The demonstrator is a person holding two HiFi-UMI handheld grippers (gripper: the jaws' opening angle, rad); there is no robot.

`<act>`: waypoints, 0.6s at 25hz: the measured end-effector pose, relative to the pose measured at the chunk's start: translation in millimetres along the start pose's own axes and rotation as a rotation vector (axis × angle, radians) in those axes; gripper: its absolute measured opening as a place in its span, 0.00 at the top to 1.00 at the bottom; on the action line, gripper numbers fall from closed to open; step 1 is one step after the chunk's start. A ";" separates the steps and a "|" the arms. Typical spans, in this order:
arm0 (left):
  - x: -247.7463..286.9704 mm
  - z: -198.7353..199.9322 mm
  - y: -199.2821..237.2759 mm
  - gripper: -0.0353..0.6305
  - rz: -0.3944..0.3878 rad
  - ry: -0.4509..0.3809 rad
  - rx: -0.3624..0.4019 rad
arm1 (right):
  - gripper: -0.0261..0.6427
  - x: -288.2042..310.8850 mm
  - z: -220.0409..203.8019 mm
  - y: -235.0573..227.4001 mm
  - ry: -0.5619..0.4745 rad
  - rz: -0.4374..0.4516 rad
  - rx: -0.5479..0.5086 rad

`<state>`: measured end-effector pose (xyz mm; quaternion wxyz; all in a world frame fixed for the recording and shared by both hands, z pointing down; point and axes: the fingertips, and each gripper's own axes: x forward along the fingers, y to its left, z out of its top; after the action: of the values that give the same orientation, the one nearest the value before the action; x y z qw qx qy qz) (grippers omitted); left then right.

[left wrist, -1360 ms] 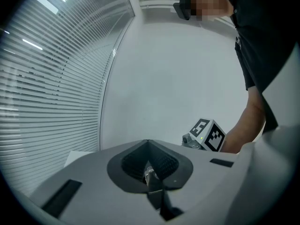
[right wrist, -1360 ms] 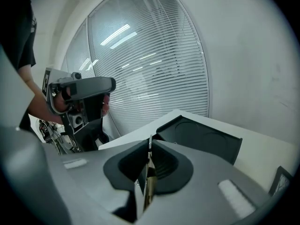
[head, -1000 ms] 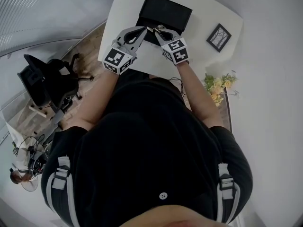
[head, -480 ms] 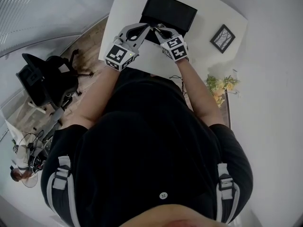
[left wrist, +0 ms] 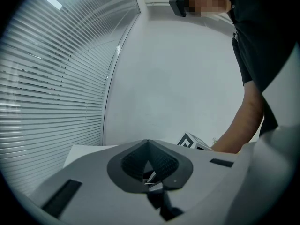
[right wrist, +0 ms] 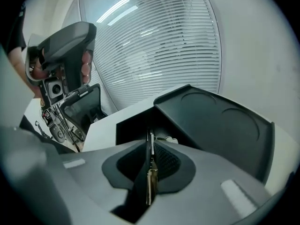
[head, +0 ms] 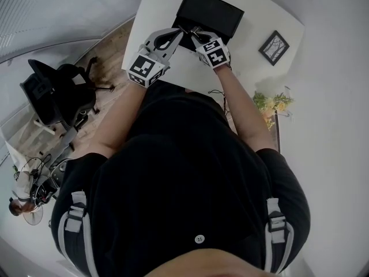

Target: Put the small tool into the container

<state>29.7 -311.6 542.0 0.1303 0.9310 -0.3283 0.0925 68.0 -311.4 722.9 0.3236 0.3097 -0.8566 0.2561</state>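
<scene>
Small tool [right wrist: 150,177] is clamped in my right tongs [right wrist: 149,140]. They're closed tight on it, and it sits edge-on between the pads as a thin metal strip running up to the tips. My left tongs [left wrist: 148,142] are closed too, tips meeting. There's a pale sliver in the gap behind them, but I can't tell if that's the tool's other end or just glare.

From the head view, both sets of tips sit almost touching each other right at the near edge of the black container [head: 210,10], which is open on the white desk [head: 249,22]. The right gripper view looks straight over the near wall into the dark tray, with the lid tilted up on the right.

How I'd play this step: carry the small tool past that near wall so it's fully over the opening before letting go, and keep it low so it doesn't bounce off the rim. If the left tongs do have a pinch on it, they need to release first or the strip will just twist.
</scene>
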 end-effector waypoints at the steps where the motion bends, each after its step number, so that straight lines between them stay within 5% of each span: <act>1: -1.7 0.0 -0.1 0.94 0.003 -0.001 -0.001 | 0.85 0.2 0.3 -1.2 0.008 0.001 0.001; 8: -13.2 6.3 -2.8 0.94 0.020 -0.023 0.013 | 0.81 -1.4 2.9 -7.4 0.037 -0.040 -0.060; 15: -18.5 16.3 -6.5 0.94 0.042 -0.028 0.041 | 0.81 -41.5 30.3 3.6 -0.065 -0.071 -0.094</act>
<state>21.0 -300.9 520.5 0.1046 0.9276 -0.3476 0.0887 78.4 -313.3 672.5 0.3186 0.3325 -0.8663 0.1936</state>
